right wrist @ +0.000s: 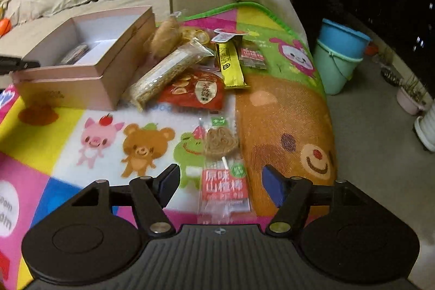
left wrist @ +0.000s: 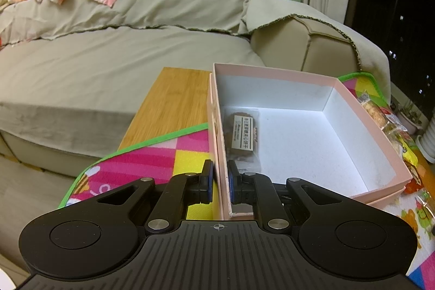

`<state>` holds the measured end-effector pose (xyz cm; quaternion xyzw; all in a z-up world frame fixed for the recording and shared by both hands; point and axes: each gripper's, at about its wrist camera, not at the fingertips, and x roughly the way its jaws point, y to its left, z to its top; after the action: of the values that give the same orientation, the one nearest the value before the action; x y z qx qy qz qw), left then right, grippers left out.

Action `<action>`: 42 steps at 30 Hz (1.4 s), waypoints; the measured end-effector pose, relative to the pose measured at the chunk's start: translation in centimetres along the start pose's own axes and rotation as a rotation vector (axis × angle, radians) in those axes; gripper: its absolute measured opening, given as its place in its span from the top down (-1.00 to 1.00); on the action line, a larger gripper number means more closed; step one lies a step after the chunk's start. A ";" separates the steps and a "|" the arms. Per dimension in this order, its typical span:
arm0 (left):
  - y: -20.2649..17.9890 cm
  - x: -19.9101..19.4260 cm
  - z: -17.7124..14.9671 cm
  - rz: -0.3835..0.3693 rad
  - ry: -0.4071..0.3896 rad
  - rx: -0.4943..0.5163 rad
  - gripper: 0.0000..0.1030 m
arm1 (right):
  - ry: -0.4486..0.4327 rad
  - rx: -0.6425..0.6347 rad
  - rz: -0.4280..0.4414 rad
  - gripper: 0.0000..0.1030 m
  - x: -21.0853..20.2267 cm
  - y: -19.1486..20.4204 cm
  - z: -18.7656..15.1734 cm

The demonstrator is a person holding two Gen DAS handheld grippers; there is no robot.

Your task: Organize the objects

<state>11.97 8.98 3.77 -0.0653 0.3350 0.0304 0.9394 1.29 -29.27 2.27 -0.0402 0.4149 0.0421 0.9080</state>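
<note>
Left wrist view: the left gripper [left wrist: 220, 178] has its jaws clamped on the near left wall of the pink box [left wrist: 364, 124], 1 blue pad outside the wall and 1 inside. That grip looks meant to steady the light cardboard box while things are dropped in. Inside the box, against its left wall and just ahead of the jaws, lies 1 dark cookie packet [left wrist: 242, 132], the only item in it; the rest of the white floor is bare. The box sits on the cartoon play mat [left wrist: 168, 154], which covers a bamboo desk [left wrist: 176, 97] in front of the sofa [left wrist: 95, 50].

Right wrist view: the right gripper [right wrist: 221, 182] hangs with its jaws wide apart, holding nothing, straddling the stick end of a wrapped lollipop snack [right wrist: 221, 143] that lies on the mat well to the right of the box and nearer the camera. The open stance suggests a pick is being lined up. Just beside the box's right wall waits a pile: a long cereal bar [right wrist: 168, 72], a red snack bag [right wrist: 195, 91], a yellow stick packet [right wrist: 231, 64] and a round bun [right wrist: 165, 37], probably kept close for short trips into the box.
</note>
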 end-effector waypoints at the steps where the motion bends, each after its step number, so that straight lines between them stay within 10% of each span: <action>1: 0.0 0.0 0.0 0.000 0.000 0.000 0.76 | 0.005 0.015 0.003 -0.31 0.5 -0.2 0.3; 14: 0.0 -0.1 -0.2 -0.001 -0.002 -0.001 0.76 | 0.027 -0.022 0.045 0.32 1.9 2.0 1.5; 29: 0.4 -0.2 -0.2 -0.020 -0.006 -0.025 0.74 | -0.019 0.001 0.222 0.39 -5.0 5.4 2.8; 42: 0.6 -0.2 -0.2 -0.026 -0.008 -0.031 0.74 | -0.166 -0.055 0.333 0.39 -7.5 9.5 10.4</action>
<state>11.57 9.53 3.67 -0.0842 0.3301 0.0234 0.9399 3.16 -19.06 14.36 0.0080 0.3382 0.2063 0.9182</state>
